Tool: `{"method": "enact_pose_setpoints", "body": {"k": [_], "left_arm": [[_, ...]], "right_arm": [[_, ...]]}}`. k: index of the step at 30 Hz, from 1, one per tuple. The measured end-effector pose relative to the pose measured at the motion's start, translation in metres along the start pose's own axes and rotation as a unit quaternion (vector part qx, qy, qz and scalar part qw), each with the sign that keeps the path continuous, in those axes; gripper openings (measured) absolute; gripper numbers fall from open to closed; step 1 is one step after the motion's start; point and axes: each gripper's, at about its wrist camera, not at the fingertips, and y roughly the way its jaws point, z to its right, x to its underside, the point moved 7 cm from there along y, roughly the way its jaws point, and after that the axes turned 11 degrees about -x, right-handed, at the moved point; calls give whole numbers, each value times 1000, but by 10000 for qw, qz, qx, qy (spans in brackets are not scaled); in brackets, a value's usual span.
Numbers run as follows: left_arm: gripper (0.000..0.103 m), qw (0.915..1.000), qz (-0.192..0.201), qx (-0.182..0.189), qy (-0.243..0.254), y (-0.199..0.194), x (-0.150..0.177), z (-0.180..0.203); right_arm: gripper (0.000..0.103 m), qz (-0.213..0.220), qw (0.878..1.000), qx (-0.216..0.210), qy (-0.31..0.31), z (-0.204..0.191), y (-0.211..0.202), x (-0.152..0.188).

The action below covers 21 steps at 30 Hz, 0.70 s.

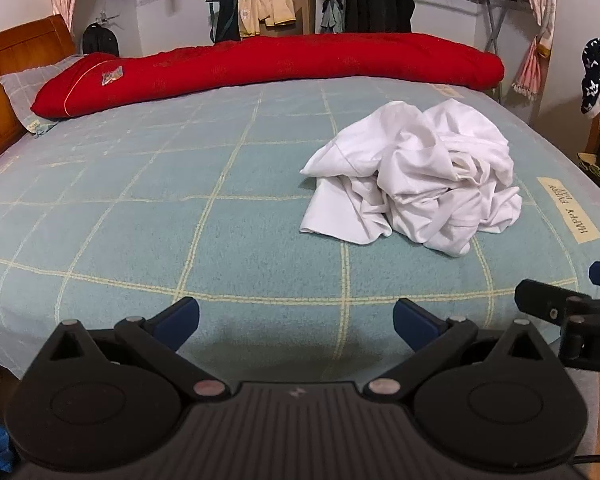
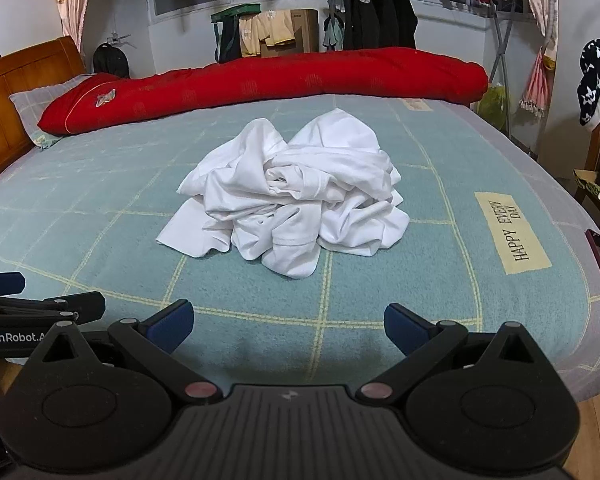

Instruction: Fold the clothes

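With the jaws of the left gripper (image 1: 296, 322) and right gripper (image 2: 289, 322) held wide apart and empty, the crumpled white garment (image 2: 288, 196) heaped mid-bed (image 2: 100, 208) could be grabbed through several layers, so tangling might be worsened.

black hand-held gripper (image 1: 296, 322) with blue finger pads (image 1: 180, 320).

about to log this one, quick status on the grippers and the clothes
Left gripper and right gripper both open, empty, short of the pile. Crumpled white cotton garment heaped unfolded on the teal checked bedsheet. Nothing in the way.
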Motion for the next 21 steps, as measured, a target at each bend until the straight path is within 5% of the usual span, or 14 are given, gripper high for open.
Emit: {"method": "enact_pose_setpoints", "body": {"k": [21], "left_arm": [[102, 10000, 4, 68, -38, 1, 1, -3]], "right_arm": [[103, 70, 10000, -10, -69, -2, -3, -3]]}}
